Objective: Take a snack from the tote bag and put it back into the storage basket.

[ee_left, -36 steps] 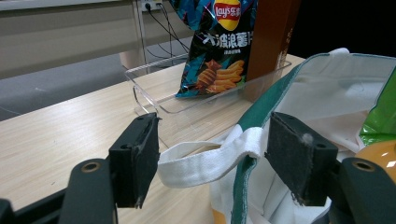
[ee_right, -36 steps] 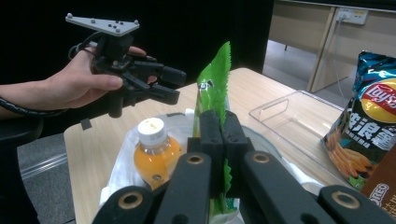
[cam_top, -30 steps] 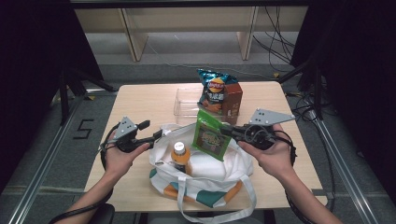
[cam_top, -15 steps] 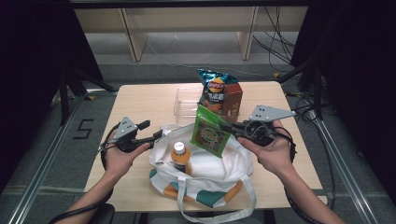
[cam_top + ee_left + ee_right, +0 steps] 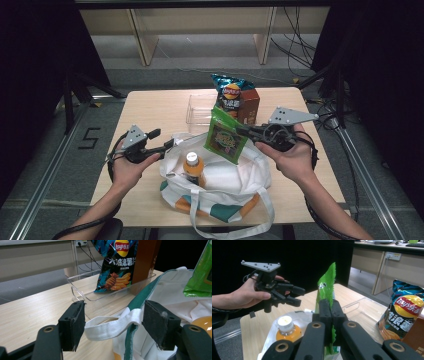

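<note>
Above table, green packet [image 5: 226,139] in right gripper [image 5: 239,131]

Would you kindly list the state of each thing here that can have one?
White cloth tote bag: mouth open.
Orange capped drink bottle: upright inside bag.
Green snack packet: clamped, above bag.
Right gripper: shut on packet.
Left gripper: open around bag handle.
Clear plastic tray: holds blue crisp bag, brown box.

We see our left hand-held gripper [image 5: 113,328] with its two black jaws standing wide apart. The white bag strap [image 5: 110,326] lies between them, and the pads do not press on it. Behind the strap is the white bag [image 5: 175,297] with its green edge. Behind the bag, a clear tray [image 5: 100,296] on the surface [image 5: 32,310] holds a blue chips bag [image 5: 117,265] and a brown box [image 5: 146,261]. A green packet [image 5: 201,277] hangs above the bag.
</note>
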A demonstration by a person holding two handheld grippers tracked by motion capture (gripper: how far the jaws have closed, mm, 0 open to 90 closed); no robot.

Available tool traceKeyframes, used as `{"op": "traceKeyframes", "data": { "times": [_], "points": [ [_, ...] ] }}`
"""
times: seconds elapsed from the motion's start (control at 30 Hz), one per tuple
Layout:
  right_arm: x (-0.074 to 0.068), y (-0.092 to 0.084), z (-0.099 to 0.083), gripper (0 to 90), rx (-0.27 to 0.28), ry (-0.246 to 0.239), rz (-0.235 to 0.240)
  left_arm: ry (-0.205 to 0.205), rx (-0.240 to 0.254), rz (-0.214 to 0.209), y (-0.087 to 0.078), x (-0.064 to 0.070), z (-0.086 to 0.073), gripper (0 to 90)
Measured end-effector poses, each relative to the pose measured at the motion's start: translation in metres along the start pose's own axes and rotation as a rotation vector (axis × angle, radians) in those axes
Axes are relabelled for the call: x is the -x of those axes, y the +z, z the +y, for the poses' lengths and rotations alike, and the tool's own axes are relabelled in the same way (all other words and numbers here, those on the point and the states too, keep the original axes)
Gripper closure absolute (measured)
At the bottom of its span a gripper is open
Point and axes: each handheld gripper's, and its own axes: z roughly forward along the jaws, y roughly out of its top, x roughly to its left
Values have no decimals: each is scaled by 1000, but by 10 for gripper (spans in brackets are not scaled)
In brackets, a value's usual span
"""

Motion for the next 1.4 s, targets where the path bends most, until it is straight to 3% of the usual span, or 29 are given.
{"op": "traceKeyframes", "data": {
  "times": [0.1,0.33,0.53,0.6,0.63,0.67,1.0,1.07,1.2,1.33,1.4],
  "points": [
    [0,-2,3,900,-4,19,-14,0,-2,0,0,0,0,337],
    [4,-3,7,900,5,-4,-28,0,-5,-1,0,1,0,337],
    [5,-3,10,900,13,11,-33,0,-5,-2,1,1,0,337],
    [7,-3,11,900,17,-10,-40,0,-6,0,1,1,0,337],
    [7,-3,12,900,25,8,-44,0,-7,0,1,1,0,337],
    [9,-4,14,900,37,-19,-44,0,-7,0,1,1,0,337],
    [13,-4,20,900,33,6,-62,-1,-5,0,1,0,0,337],
    [17,-4,21,900,40,-22,-69,-1,-4,-1,1,0,0,337],
    [18,-5,22,900,37,9,-72,1,1,0,0,0,0,337],
    [21,-6,24,900,53,-12,-87,0,1,-1,0,0,0,337],
    [21,-7,25,900,51,10,-77,0,1,0,0,0,0,337]
  ]
}}
